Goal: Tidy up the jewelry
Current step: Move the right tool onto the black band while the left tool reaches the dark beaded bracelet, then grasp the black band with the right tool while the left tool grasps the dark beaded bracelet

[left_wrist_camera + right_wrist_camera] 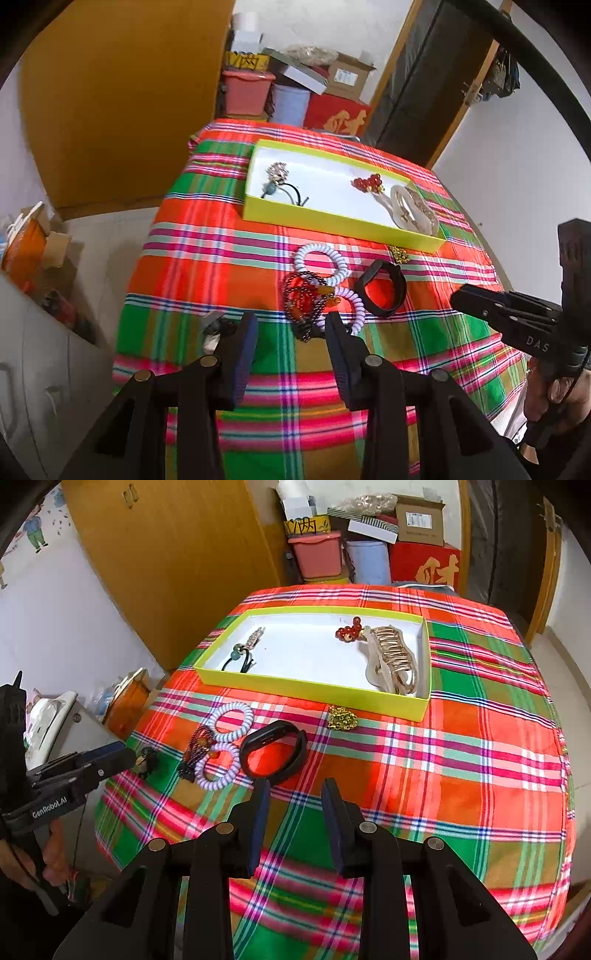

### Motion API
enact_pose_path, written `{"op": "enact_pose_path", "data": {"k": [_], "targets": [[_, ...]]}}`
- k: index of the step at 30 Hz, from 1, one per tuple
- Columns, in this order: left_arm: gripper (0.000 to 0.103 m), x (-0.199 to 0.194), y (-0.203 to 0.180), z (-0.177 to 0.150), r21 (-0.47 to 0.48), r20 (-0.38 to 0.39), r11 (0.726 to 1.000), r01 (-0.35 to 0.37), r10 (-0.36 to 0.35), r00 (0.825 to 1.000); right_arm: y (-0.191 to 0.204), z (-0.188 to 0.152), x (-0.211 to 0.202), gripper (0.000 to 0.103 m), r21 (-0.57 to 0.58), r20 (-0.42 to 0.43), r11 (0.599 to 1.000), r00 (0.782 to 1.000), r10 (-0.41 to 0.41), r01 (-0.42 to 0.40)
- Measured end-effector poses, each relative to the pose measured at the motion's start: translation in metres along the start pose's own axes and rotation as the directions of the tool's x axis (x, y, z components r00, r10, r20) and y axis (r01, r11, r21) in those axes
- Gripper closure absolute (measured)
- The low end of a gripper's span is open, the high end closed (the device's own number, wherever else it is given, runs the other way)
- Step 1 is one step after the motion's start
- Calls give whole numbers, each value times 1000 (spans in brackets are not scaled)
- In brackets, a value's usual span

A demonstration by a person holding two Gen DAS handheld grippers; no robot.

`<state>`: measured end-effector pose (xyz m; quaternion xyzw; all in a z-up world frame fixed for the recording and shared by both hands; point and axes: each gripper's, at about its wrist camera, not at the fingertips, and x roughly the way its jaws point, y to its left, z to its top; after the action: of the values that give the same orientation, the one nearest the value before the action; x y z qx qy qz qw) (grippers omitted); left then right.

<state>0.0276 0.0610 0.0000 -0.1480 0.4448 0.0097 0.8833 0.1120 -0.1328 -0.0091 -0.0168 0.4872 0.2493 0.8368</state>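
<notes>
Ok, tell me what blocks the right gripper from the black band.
Nothing visible does. The right gripper stands open above bare cloth just short of the black band; the purple coil ties lie to the band's left.

Left gripper (pixel 290 332): black frame, two dark blue ribbed pads (pixel 246 354), brass-coloured round pivot pins, white "GenRobot.AI" lettering on its side, thin black cable by the handle. Right gripper (pixel 293 797): same build, white letters "DAS" on its side.
</notes>
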Motion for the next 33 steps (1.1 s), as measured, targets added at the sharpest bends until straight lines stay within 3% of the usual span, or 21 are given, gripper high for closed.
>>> {"op": "enact_pose_path", "data": {"k": [21, 24, 31, 33], "targets": [[65, 49, -7, 10, 3, -81, 999, 40, -40, 996, 0, 26, 72, 73, -15, -96, 1000, 995, 15, -16], [65, 53, -7, 11, 2, -90, 999, 42, -42, 995, 2, 25, 76, 85, -37, -101, 999, 995, -6, 2], [65, 61, -10, 11, -6, -110, 999, 54, -54, 992, -3, 20, 72, 94, -46, -87, 998, 996, -34, 31], [59, 64, -11, 10, -7, -113, 998, 56, -57, 992, -5, 19, 70, 94, -47, -84, 998, 996, -42, 38]]}}
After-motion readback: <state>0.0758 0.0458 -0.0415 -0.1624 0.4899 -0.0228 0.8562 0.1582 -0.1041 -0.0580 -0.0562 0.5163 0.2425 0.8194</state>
